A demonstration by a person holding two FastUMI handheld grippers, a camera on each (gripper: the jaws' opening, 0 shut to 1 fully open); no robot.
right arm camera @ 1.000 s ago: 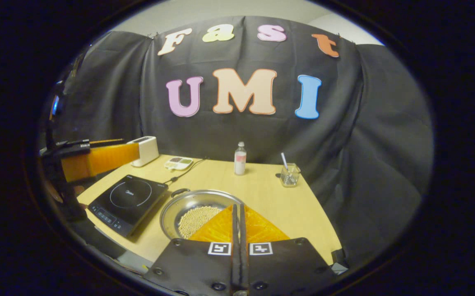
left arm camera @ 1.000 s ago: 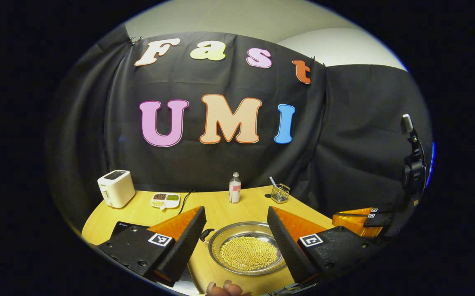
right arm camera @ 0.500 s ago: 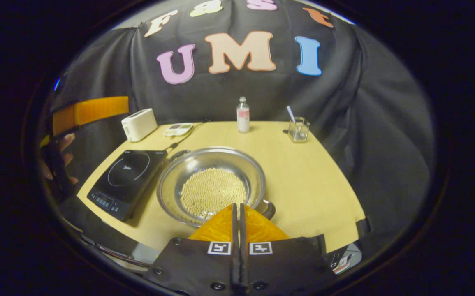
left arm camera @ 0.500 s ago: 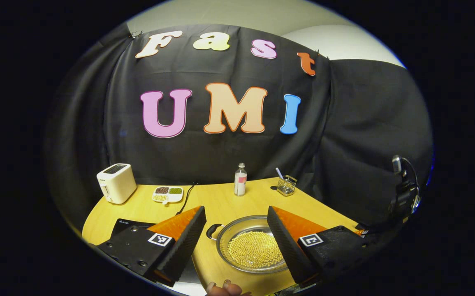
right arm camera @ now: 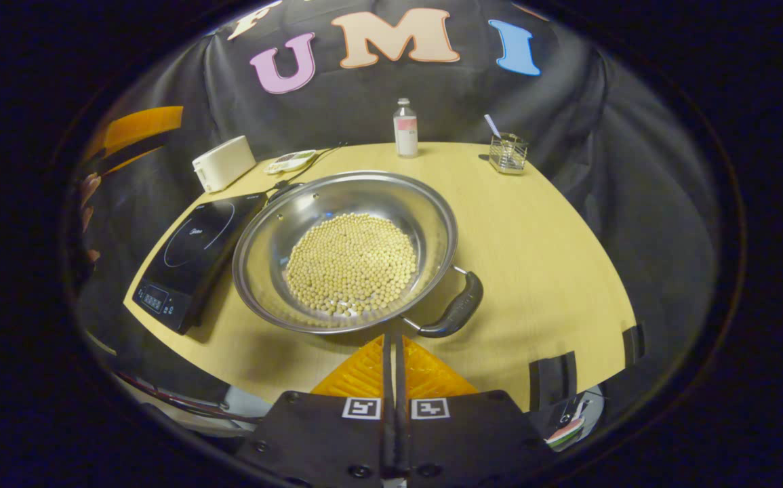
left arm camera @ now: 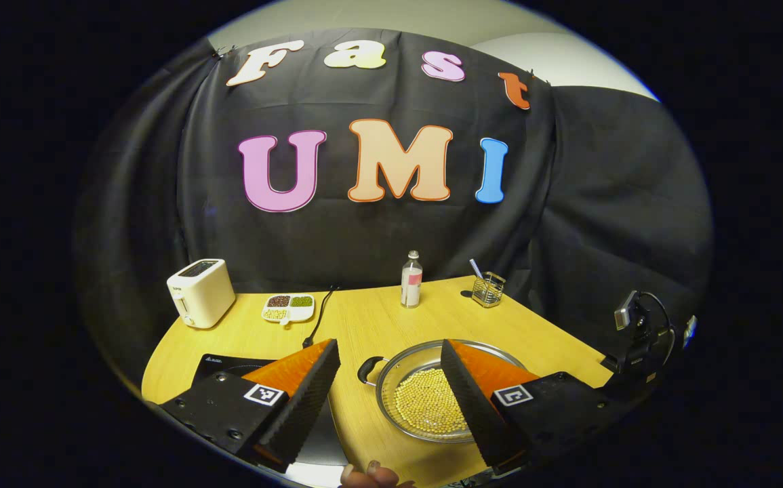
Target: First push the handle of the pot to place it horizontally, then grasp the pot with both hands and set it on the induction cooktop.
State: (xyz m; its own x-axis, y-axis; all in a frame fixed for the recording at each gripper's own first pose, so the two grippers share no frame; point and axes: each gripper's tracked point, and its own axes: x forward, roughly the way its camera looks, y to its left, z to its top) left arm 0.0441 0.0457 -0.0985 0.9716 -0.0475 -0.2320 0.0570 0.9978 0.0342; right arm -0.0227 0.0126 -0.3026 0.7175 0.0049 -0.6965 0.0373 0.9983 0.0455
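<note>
While my right gripper [right arm camera: 392,342] has dropped low over the past second, its jaws are pressed together with nothing between them, their joined tip at the bottom centre of the right gripper view, just short of the pot's near rim. The pot [right arm camera: 345,252], shallow steel with a layer of pale beans [right arm camera: 350,263], now takes up the middle of that view where a second ago it sat small and half hidden behind the jaws. Its near handle [right arm camera: 454,310] sticks out toward the lower right, just right of the closed tip and apart from it; I see no contact yet. The far handle points to the upper left, toward the cooktop [right arm camera: 191,257], which lies just beside the pot at centre left.

In the left gripper view my left gripper [left arm camera: 389,400] has its jaws spread wide and empty, much as before, at the bottom of the frame; the pot has slid rightward in that view and the right jaw now covers part of its rim.

I take this as the set-up for the push: closed jaws used as a poker against the near handle. The handles lie on a diagonal, so the turning is not done. The pot rests on the surface [right arm camera: 540,230], not on the cooktop.
</note>
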